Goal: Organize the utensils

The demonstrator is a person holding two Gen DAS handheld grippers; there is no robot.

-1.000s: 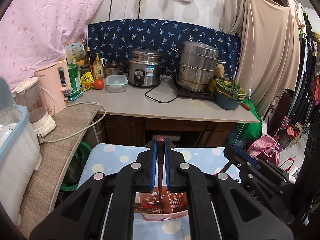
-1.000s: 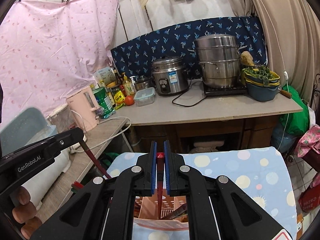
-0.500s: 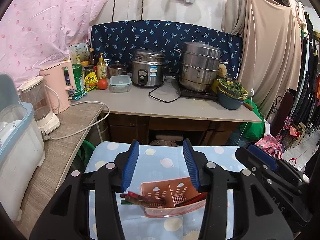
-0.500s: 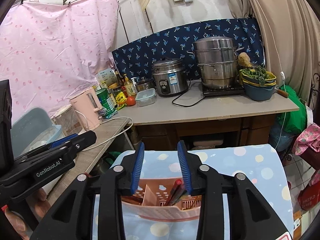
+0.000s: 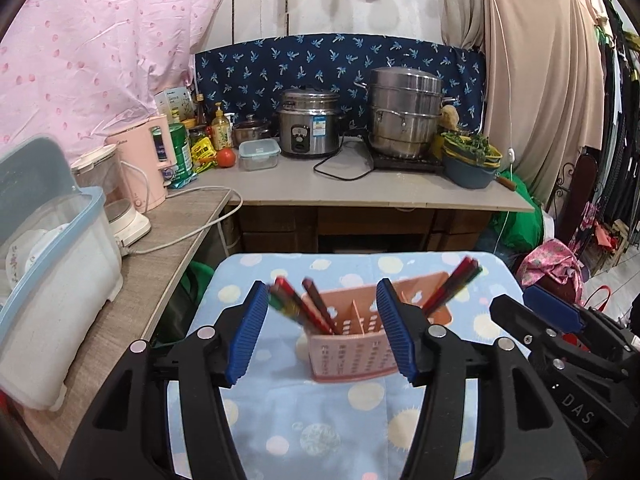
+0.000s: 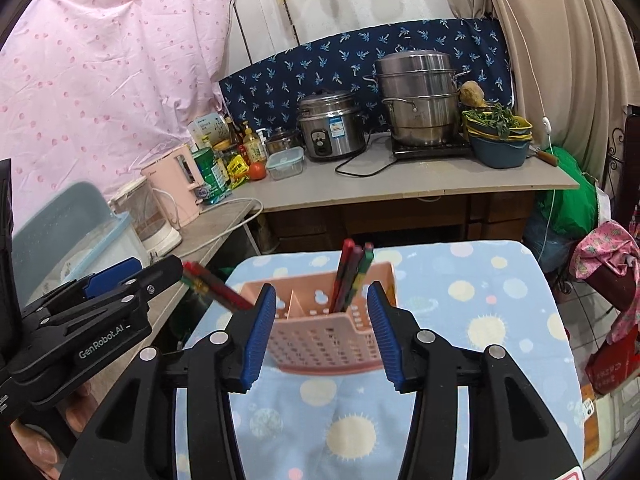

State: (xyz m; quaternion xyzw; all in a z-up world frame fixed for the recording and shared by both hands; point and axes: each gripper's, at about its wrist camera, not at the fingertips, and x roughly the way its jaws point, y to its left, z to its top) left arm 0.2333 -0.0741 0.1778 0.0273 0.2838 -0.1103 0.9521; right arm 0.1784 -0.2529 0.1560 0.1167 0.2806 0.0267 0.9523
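Both sets of blue-padded jaws have just been opening and now stand apart with nothing between the pads: the left gripper (image 5: 320, 328) and the right gripper (image 6: 322, 330). Just beyond them the pink utensil holder (image 5: 352, 344) stands upright on the dotted blue cloth (image 5: 320, 432). Red-and-green chopsticks (image 5: 300, 304) lean from its left compartment, and more chopsticks (image 6: 352, 276) rise from its right one.

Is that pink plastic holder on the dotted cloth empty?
No: the pink plastic slotted holder has red-and-green chopsticks standing in its compartments.
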